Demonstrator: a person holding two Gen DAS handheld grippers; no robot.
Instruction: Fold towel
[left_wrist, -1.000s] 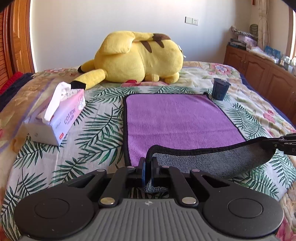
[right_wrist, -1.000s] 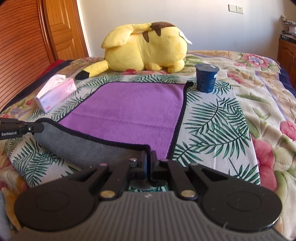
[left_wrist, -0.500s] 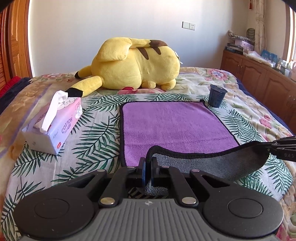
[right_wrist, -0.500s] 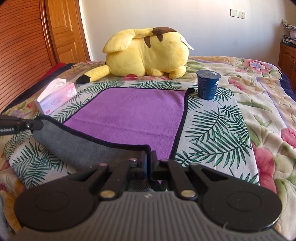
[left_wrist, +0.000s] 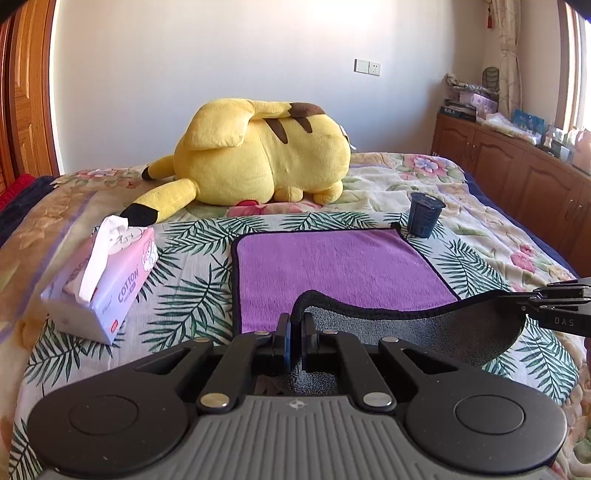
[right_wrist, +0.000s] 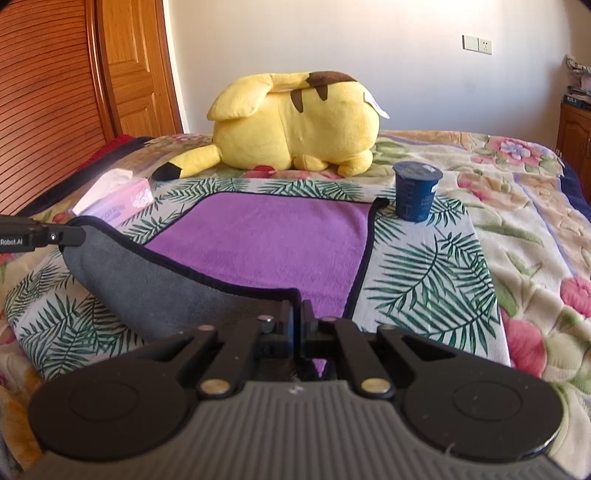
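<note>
A purple towel (left_wrist: 332, 266) with a black hem and grey underside lies on the bed; it also shows in the right wrist view (right_wrist: 266, 240). Its near edge is lifted, and the grey underside (left_wrist: 424, 332) sags between the two grippers. My left gripper (left_wrist: 295, 332) is shut on the near left corner. My right gripper (right_wrist: 297, 321) is shut on the near right corner. Each gripper shows at the edge of the other's view: the right one (left_wrist: 554, 308) and the left one (right_wrist: 40, 238).
A big yellow plush toy (left_wrist: 258, 155) lies behind the towel. A dark blue cup (left_wrist: 424, 214) stands at the towel's far right corner. A pink tissue pack (left_wrist: 103, 284) lies to the left. Wooden cabinets (left_wrist: 517, 177) line the right wall, a wooden door (right_wrist: 74, 92) the left.
Both grippers have risen with the towel's near edge held in them, so the view looks more level across the bed. The lifted grey flap hangs higher above the bedspread.
</note>
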